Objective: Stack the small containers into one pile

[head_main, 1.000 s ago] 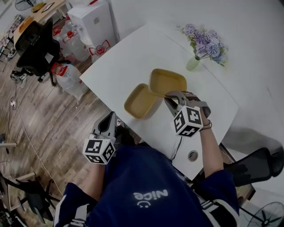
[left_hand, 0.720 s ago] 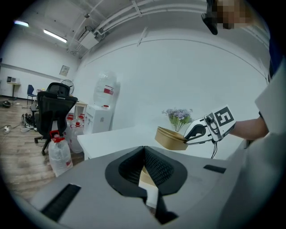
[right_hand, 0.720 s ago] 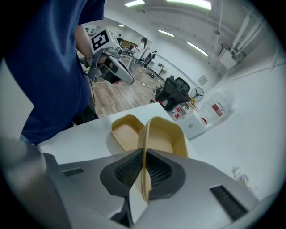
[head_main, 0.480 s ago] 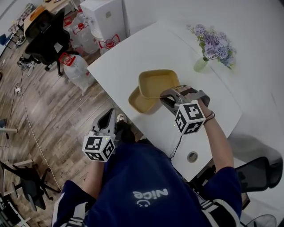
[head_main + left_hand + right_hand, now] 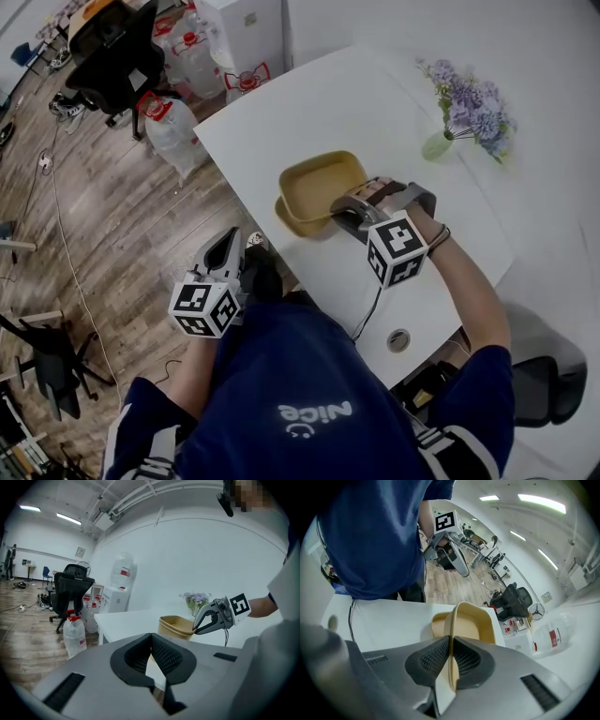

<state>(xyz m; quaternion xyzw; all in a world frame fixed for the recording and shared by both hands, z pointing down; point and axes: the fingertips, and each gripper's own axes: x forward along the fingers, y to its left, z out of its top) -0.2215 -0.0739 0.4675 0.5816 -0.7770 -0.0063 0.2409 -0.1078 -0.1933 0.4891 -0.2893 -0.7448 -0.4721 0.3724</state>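
Head view: right gripper [image 5: 342, 211] pinches the rim of the upper container [image 5: 319, 180], which overlaps the lower container [image 5: 285, 214] near the table [image 5: 281, 103] front edge. The lower container peeks out on the left.
Left gripper view: left gripper [image 5: 152, 656] closed, empty, farther off.
Right gripper view: pads clamp the wall.

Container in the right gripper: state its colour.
Held container: mustard yellow, best in head view.
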